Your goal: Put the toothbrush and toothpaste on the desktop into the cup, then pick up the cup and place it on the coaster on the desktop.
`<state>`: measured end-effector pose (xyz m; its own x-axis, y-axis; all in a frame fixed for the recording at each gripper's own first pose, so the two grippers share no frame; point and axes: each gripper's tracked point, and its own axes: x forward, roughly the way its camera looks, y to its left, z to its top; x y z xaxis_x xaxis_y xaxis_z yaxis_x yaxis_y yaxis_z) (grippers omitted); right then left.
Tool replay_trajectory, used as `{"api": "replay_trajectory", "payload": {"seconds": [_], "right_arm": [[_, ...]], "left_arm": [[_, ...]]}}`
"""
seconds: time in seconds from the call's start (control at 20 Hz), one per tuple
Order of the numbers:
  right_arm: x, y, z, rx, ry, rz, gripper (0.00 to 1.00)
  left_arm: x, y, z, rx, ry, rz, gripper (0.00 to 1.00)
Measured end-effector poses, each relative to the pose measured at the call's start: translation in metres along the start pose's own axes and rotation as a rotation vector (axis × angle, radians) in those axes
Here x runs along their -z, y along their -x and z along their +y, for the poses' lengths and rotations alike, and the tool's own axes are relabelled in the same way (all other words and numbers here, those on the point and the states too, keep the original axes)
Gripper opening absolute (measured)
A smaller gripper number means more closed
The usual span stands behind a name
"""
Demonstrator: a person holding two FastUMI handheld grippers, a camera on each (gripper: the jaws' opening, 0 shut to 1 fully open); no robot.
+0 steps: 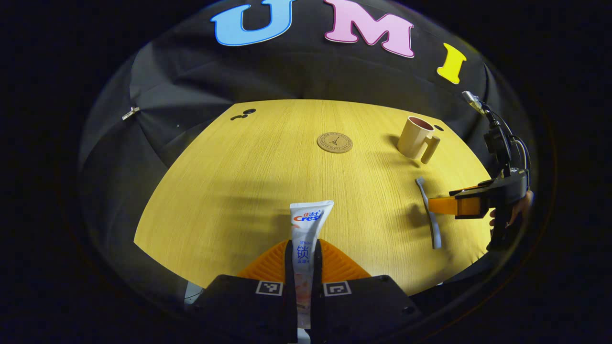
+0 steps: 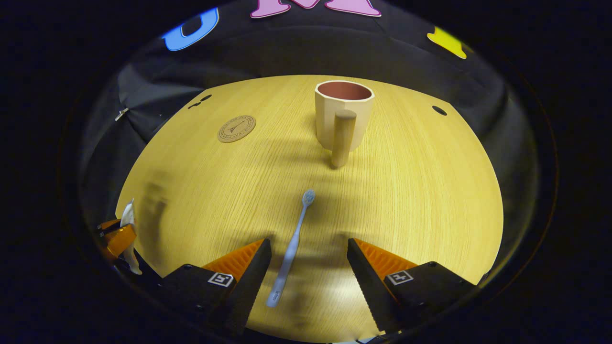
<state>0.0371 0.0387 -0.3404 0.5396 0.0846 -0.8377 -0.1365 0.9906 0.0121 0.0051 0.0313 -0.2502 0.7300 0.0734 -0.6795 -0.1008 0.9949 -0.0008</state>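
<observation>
A white toothpaste tube sticks forward from between the fingers of my left gripper, which is shut on it above the table's near edge. In the right gripper view that gripper and tube sit at the far left edge. A pale blue toothbrush lies flat on the table, and my right gripper is open with one finger on each side of its handle. In the left gripper view the right gripper hovers over the toothbrush. The beige cup stands upright beyond the brush head, handle toward me.
A round brown coaster lies left of the cup, and in the left gripper view the coaster is at the middle back. The wooden table has small dark holes at its far corners. Black cloth surrounds it.
</observation>
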Motion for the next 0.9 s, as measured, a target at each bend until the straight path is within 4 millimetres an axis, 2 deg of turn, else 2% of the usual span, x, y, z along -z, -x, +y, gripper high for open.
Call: {"api": "replay_trajectory", "payload": {"seconds": [0.3,0.4,0.55,0.7,0.75,0.8,0.9], "right_arm": [[0.014,-0.011,0.004,0.036,-0.007,0.058,0.94],[0.013,-0.011,0.005,0.052,0.001,0.053,0.77],[0.013,-0.013,0.006,0.063,-0.002,0.062,0.67],[0.012,-0.013,0.006,0.097,-0.049,0.115,0.48],[0.013,-0.013,0.006,0.108,-0.067,0.131,0.20],[0.013,-0.016,0.008,0.109,-0.084,0.138,0.19],[0.012,-0.015,0.008,0.126,-0.099,0.165,0.10]], "left_arm": [[0.001,0.001,0.001,0.025,-0.031,-0.005,0.16],[-0.001,0.000,0.001,0.036,-0.045,-0.008,0.16],[-0.003,-0.002,0.001,0.055,-0.054,-0.008,0.16],[-0.006,-0.006,0.001,0.072,-0.063,-0.007,0.16],[-0.006,-0.008,0.000,0.079,-0.066,-0.004,0.16],[-0.007,-0.009,-0.001,0.086,-0.070,-0.003,0.16],[-0.008,-0.011,-0.005,0.103,-0.082,-0.004,0.16]]}}
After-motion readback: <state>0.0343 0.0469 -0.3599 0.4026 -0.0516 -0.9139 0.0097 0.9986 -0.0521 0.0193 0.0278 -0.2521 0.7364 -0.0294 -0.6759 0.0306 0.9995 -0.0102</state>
